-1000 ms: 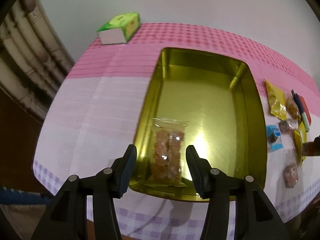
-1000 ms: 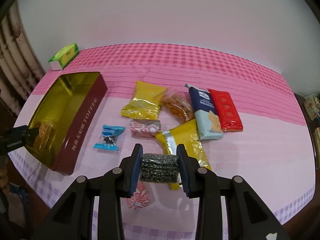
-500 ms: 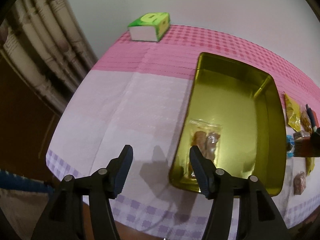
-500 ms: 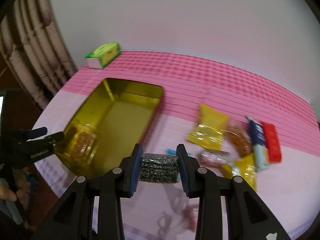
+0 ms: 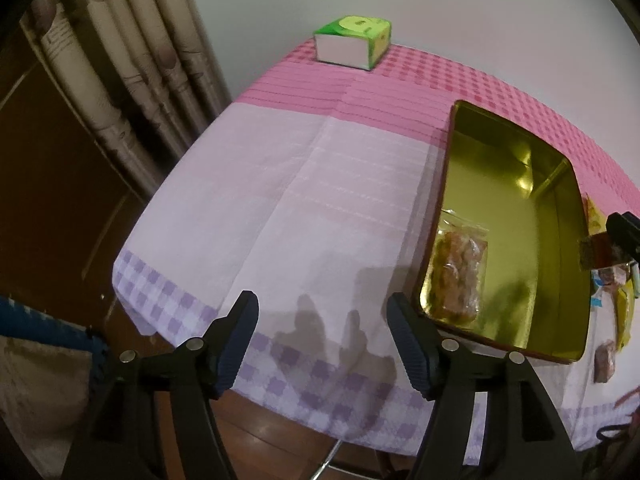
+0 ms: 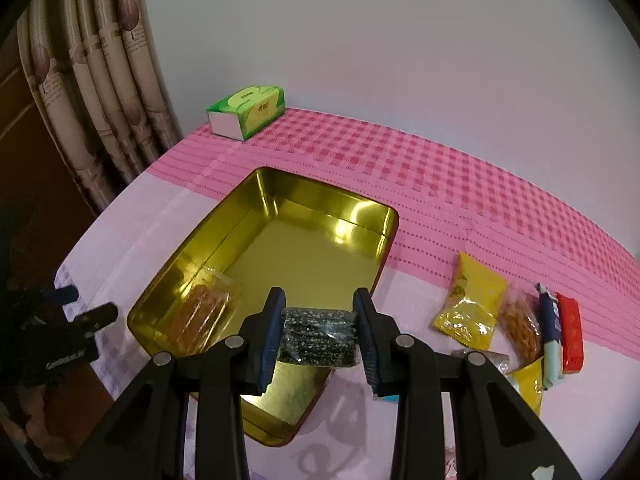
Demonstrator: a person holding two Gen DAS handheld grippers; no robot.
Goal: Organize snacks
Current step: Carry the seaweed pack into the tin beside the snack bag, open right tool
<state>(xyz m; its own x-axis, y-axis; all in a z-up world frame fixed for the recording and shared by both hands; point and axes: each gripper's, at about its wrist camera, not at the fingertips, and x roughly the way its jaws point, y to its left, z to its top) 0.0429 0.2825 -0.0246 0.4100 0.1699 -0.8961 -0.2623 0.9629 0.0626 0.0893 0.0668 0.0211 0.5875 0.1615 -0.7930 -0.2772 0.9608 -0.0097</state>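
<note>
Since a second ago the right gripper (image 6: 319,330) has carried its dark speckled snack pack (image 6: 318,336) from above the loose snacks to above the near end of the gold tin (image 6: 256,216), and it still pinches the pack between its pads. The left gripper (image 5: 322,340) has drawn off the tin to the bare tablecloth near the table's (image 5: 280,200) front left corner; its jaws are opening with nothing between them. A clear bag of orange snacks (image 6: 200,312) lies inside the tin at its near left corner. A green tissue box (image 6: 248,110) sits at the table's far left corner; its print is too small to read. Yellow (image 6: 474,308), blue and red (image 6: 570,332) packets lie right of the tin, their labels unreadable.
</note>
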